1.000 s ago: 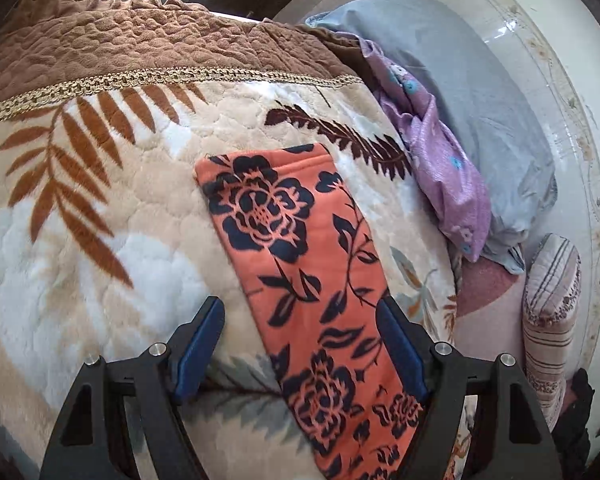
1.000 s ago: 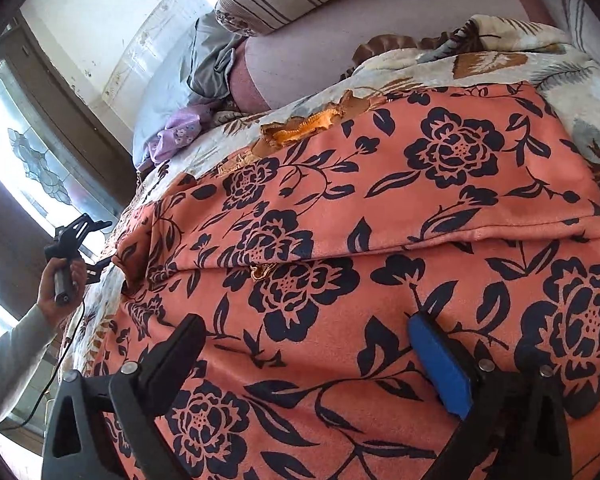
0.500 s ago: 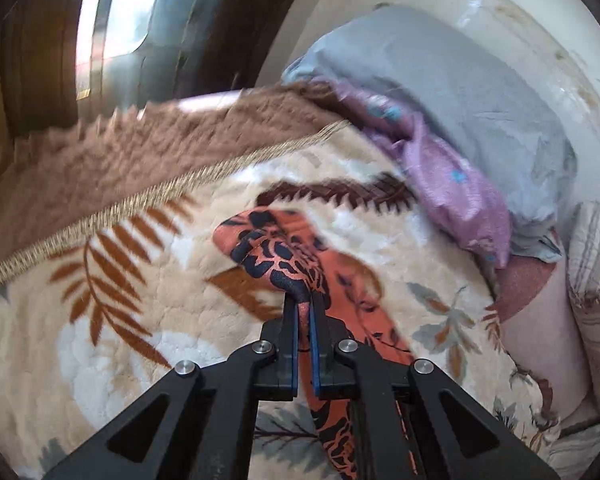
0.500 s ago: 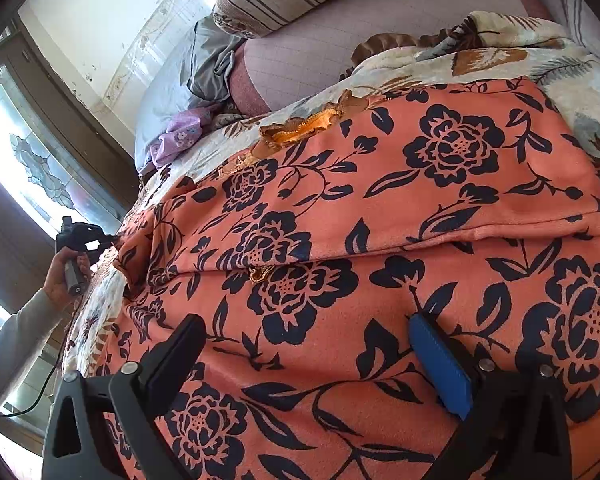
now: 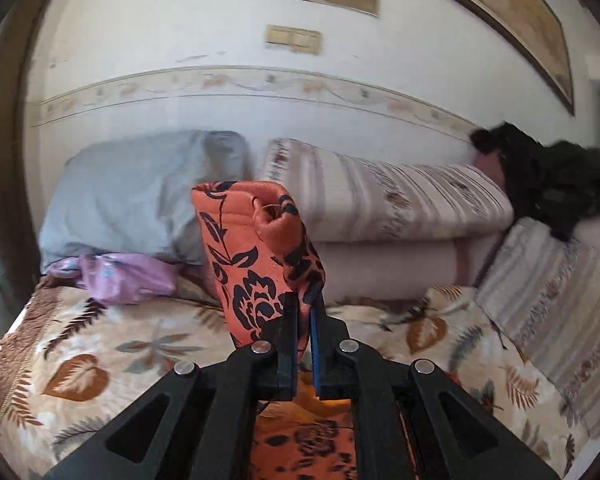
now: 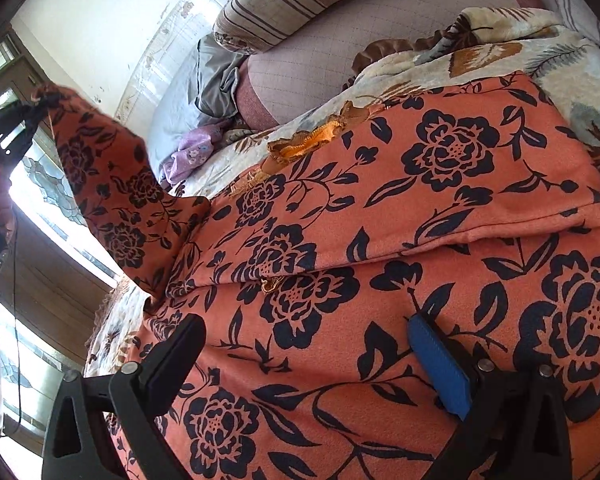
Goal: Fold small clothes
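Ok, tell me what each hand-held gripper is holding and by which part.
The left hand-held gripper is shut on the end of the orange flowered garment, lifting it. The right hand-held gripper is open above the cloth, holding nothing.

The garment (image 6: 440, 200) is orange with a navy pattern of flowers, leaves and vines. It lies on a cream blanket (image 5: 112, 344) printed with rust-brown and grey leaves, edged in brown. Behind are a grey-blue pillow (image 5: 132, 192), a lilac cloth (image 5: 124, 276), beige striped bolsters (image 5: 400, 196) and a black cloth (image 5: 556, 180).
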Tool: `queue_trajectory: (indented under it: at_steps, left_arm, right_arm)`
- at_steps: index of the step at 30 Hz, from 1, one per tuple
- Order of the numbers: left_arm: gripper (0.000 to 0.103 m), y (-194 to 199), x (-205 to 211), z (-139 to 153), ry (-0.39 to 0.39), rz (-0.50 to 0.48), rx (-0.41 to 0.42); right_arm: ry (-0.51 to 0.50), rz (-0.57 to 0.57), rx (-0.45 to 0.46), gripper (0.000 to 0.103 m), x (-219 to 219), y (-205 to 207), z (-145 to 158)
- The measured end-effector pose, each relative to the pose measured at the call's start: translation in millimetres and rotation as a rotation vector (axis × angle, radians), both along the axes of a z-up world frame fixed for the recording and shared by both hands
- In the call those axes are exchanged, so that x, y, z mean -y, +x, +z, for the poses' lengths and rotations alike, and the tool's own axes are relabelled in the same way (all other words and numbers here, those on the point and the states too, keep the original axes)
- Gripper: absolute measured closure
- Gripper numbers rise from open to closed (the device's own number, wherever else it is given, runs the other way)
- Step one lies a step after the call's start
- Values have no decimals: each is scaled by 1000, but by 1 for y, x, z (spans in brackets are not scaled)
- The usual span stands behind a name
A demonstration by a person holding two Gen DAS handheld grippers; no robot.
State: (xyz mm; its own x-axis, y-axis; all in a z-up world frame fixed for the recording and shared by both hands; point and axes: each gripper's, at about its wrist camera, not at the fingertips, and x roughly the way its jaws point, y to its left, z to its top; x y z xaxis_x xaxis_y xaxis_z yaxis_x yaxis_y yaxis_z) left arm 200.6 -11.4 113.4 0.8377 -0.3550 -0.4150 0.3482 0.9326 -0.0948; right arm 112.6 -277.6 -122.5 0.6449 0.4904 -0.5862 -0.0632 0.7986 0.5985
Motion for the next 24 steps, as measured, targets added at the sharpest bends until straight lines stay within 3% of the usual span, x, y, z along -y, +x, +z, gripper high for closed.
queue_trajectory:
  at_steps: [2,3,4,6,8,13,19,22,24]
  left_arm:
    - [76,-6,53,-34,32,-103,-67]
    - [41,-6,78,-58,81,-168,-139]
    - [28,-7,97,-82,123,-204,-202]
    - [28,-5,113,-132,185,-230,-339]
    - [30,-4,99,-165,206,-175,-435]
    - [30,-12,3,-168,86,26,-441]
    - [30,-9,-107,-186,24,289,-471]
    - [30,-11,-134,-205,-14,342,-505]
    - [30,-10,-143,-217,-30,355,-525]
  right_arm:
    - [62,-45,-1,1,12,-9,7]
    - [104,-71,8,1,21,-16,11]
    - [135,-100,20,1,30,-23,16]
    - [162,-168,28,1,51,-37,25]
    - [208,-212,25,1,75,-46,31]
    - [299,-278,-12,1,120,-38,35]
    - [445,-328,-102,1,129,25,31]
    - [387,-387,-232,4,123,59,15]
    - [368,-427,-287,13,121,72,4]
